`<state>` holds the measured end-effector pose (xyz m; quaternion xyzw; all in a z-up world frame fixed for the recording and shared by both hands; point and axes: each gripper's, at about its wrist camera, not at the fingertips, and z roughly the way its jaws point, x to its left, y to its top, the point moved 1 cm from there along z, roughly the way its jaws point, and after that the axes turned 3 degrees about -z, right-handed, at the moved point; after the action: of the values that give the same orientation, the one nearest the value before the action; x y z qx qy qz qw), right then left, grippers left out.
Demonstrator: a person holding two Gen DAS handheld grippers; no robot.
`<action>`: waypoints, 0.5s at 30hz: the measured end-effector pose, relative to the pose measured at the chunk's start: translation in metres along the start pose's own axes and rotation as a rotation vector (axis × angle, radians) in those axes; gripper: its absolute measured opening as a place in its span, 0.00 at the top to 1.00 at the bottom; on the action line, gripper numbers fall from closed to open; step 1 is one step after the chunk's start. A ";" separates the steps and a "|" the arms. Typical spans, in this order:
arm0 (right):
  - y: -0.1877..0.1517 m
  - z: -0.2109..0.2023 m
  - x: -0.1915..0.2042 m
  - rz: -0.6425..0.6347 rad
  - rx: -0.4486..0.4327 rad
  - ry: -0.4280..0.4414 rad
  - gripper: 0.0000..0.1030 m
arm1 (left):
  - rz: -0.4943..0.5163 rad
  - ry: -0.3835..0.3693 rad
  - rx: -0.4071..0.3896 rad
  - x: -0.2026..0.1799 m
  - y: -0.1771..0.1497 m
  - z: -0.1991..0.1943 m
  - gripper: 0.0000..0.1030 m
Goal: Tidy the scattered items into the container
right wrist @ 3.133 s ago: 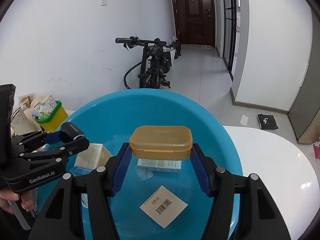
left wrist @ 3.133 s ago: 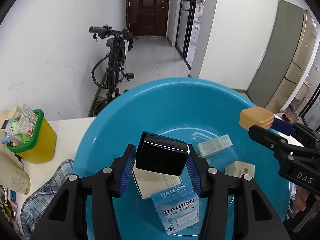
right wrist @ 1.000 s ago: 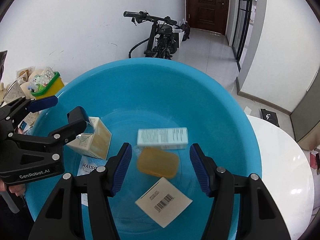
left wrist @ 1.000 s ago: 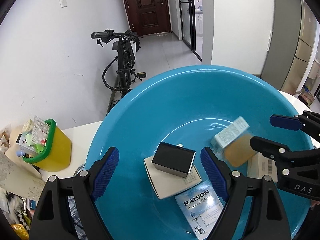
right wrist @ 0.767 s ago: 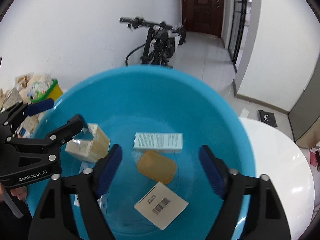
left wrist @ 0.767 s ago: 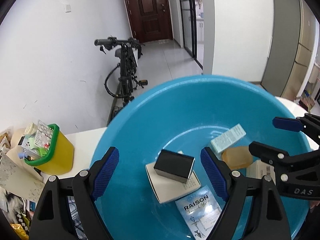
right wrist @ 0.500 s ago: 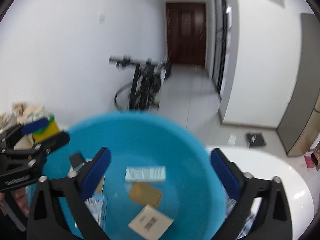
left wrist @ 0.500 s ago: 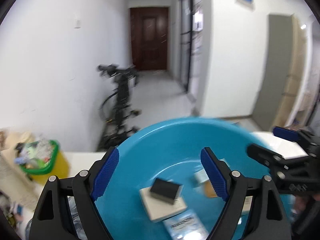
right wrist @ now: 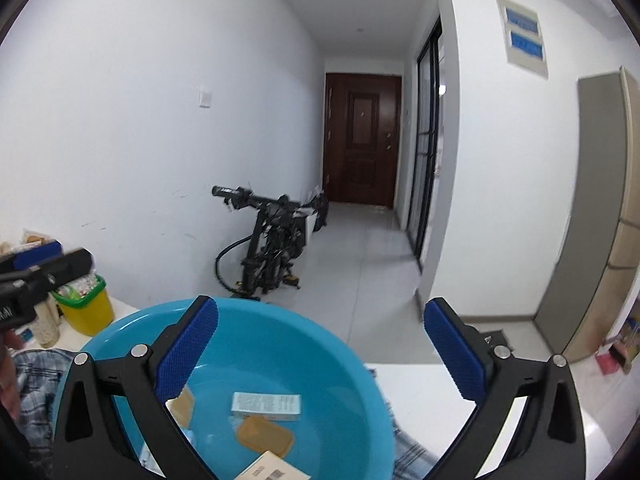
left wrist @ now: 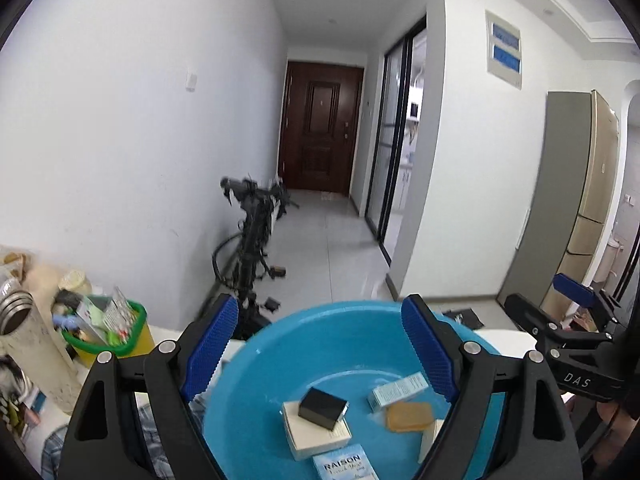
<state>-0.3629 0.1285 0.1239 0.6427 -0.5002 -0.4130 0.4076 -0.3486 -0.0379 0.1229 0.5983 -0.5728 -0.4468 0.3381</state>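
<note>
Claws spread empty, tilted slightly down over basin

Legible markings:
- "RAISON", large print, on light blue box in the basin, below and between the left jaws; smaller script beneath it unreadable.
- "DAS", white letters, on the black body of the right gripper, right of the left jaws.
- Barcode on tan card; digits unreadable.
</note>
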 end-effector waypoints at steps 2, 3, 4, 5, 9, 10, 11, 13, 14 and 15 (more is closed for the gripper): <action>-0.001 -0.001 -0.001 0.009 0.013 -0.005 0.00 | 0.019 0.004 -0.035 0.000 0.001 -0.007 0.16; -0.003 -0.002 -0.003 0.024 0.022 0.003 0.00 | 0.026 0.013 -0.044 -0.002 0.003 -0.005 0.16; -0.004 -0.003 -0.006 0.037 0.032 0.012 0.00 | 0.036 0.036 -0.053 -0.003 0.003 -0.008 0.15; -0.005 -0.005 -0.007 0.043 0.044 0.014 0.00 | 0.046 0.065 -0.057 -0.005 0.003 -0.009 0.12; 0.001 -0.022 -0.008 0.021 0.059 -0.016 0.00 | 0.085 0.098 -0.054 -0.013 0.003 -0.021 0.10; 0.003 -0.028 -0.007 0.024 0.050 -0.010 0.00 | 0.087 0.092 -0.049 -0.014 0.003 -0.024 0.10; 0.006 -0.036 -0.006 0.027 0.039 -0.003 0.00 | 0.082 0.087 -0.043 -0.014 0.003 -0.029 0.10; 0.010 -0.053 -0.004 0.029 0.015 0.007 0.00 | 0.071 0.078 -0.047 -0.017 0.004 -0.042 0.10; 0.012 -0.062 -0.003 0.036 0.006 0.014 0.00 | 0.067 0.074 -0.054 -0.018 0.004 -0.052 0.10; 0.013 -0.071 -0.002 0.050 -0.001 0.031 0.00 | 0.066 0.074 -0.060 -0.019 0.004 -0.058 0.10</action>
<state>-0.3003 0.1359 0.1600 0.6360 -0.5096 -0.3930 0.4258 -0.2953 -0.0258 0.1514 0.5847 -0.5656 -0.4301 0.3914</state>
